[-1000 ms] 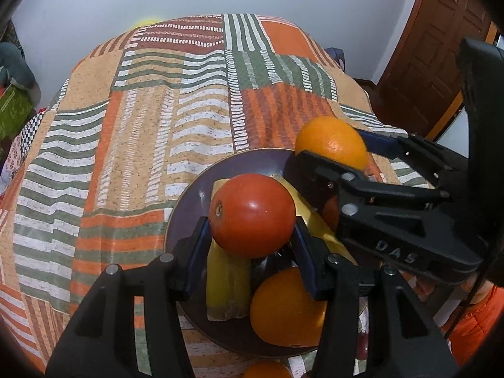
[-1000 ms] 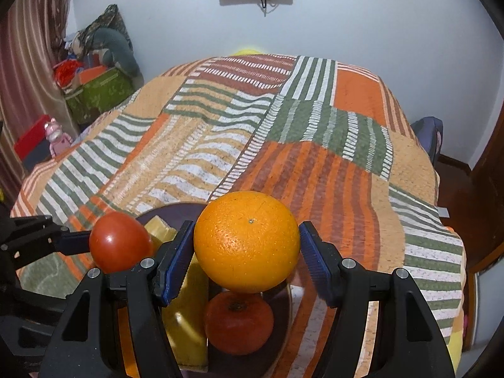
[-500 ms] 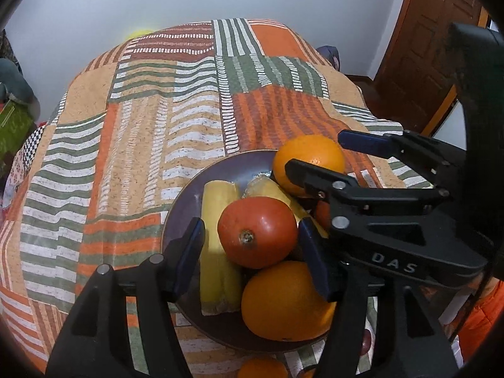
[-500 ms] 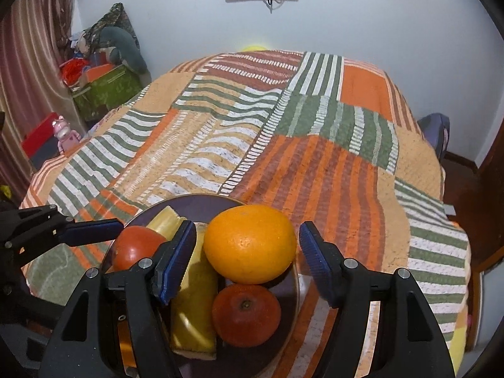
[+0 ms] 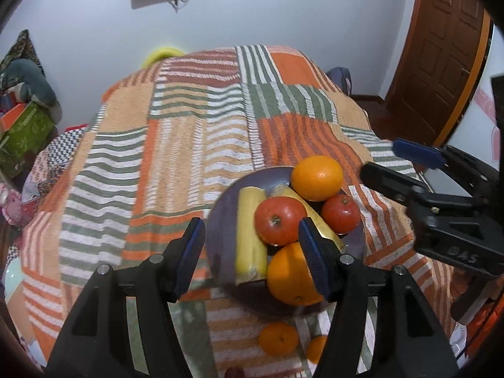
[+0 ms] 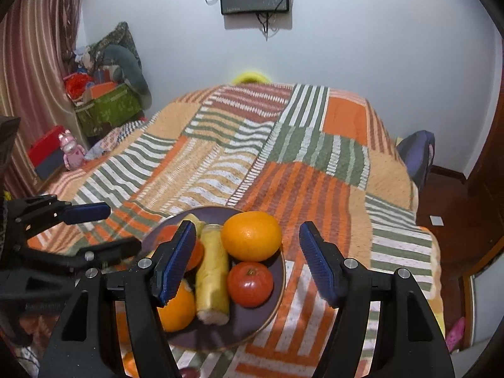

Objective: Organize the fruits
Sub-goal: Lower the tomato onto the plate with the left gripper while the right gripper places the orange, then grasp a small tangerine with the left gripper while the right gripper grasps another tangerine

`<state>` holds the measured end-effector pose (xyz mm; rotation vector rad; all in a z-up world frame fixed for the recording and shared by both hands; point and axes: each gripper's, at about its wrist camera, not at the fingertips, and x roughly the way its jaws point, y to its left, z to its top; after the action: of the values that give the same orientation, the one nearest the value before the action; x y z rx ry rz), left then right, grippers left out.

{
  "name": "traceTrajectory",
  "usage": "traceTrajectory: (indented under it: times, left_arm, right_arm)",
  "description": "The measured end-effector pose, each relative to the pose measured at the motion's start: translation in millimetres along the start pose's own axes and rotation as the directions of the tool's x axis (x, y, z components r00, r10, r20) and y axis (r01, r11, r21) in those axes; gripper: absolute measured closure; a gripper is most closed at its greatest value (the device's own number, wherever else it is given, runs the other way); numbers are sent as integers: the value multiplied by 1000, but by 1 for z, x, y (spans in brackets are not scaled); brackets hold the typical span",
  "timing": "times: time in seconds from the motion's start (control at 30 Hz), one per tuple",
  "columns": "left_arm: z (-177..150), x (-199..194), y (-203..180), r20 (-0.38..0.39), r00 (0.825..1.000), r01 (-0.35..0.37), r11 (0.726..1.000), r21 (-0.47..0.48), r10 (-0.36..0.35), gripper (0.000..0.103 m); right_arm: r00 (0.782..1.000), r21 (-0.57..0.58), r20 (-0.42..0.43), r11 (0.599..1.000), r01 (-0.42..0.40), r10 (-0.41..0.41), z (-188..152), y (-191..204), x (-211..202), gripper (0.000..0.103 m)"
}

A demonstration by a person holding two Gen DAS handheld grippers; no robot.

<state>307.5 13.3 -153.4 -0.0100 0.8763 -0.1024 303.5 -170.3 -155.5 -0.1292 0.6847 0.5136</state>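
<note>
A dark purple plate [image 5: 220, 220] [image 6: 252, 324] on the striped blanket holds two bananas [image 5: 250, 236] [image 6: 212, 277], two oranges [image 5: 316, 173] [image 6: 251, 236] and two red tomatoes [image 5: 278, 220] [image 6: 250, 283]. My left gripper [image 5: 252, 256] is open and empty, raised above and left of the plate. My right gripper [image 6: 247, 263] is open and empty above the plate; it also shows in the left wrist view [image 5: 403, 163] at the right.
Two small oranges [image 5: 278, 338] lie on the blanket [image 5: 176, 157] in front of the plate. The bed drops off at the right towards a wooden door [image 5: 441, 50]. Boxes and a stuffed toy [image 6: 123, 63] stand at the far left.
Both grippers have opened wider, let go of the tomato and the orange onto the plate, and pulled back and up.
</note>
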Motion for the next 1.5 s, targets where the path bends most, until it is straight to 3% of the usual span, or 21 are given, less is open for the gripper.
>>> traceTrajectory:
  times: [0.33,0.4,0.47,0.6,1.03,1.13,1.23,1.5]
  left_arm:
    - [-13,-70,4,89,995,-36,999,-11,37,42]
    - [-19,-82,4,99,994,-47,999,-12,48,38]
    - [-25,-91,5,109,993,-53,998,-23,55,29]
    - [-39,-104,12,103,993,-58,998,-37,62,29]
    - [-92,-101,20,7,998,-68,998,-19,68,29]
    - [-102,-97,20,3,997,-75,997,-4,75,29]
    - [-109,-95,22,-1,997,-72,997,6,72,29]
    - [-115,-79,25,-37,999,-18,1000,-1,18,42]
  right_arm:
    - [997,-5,71,1000,-7,7,-16,20,-56,35]
    - [998,-6,70,1000,-8,8,-21,22,-61,35]
    - [998,-7,65,1000,-8,9,-26,26,-67,35]
    - [998,-7,55,1000,-11,11,-39,34,-76,35]
    - [994,18,-74,997,-80,81,-86,57,-67,36]
    - [989,26,-109,995,-95,97,-96,63,-58,41]
    - [980,33,-155,992,-123,126,-103,69,-47,53]
    - [961,31,-238,990,-135,139,-114,80,-16,57]
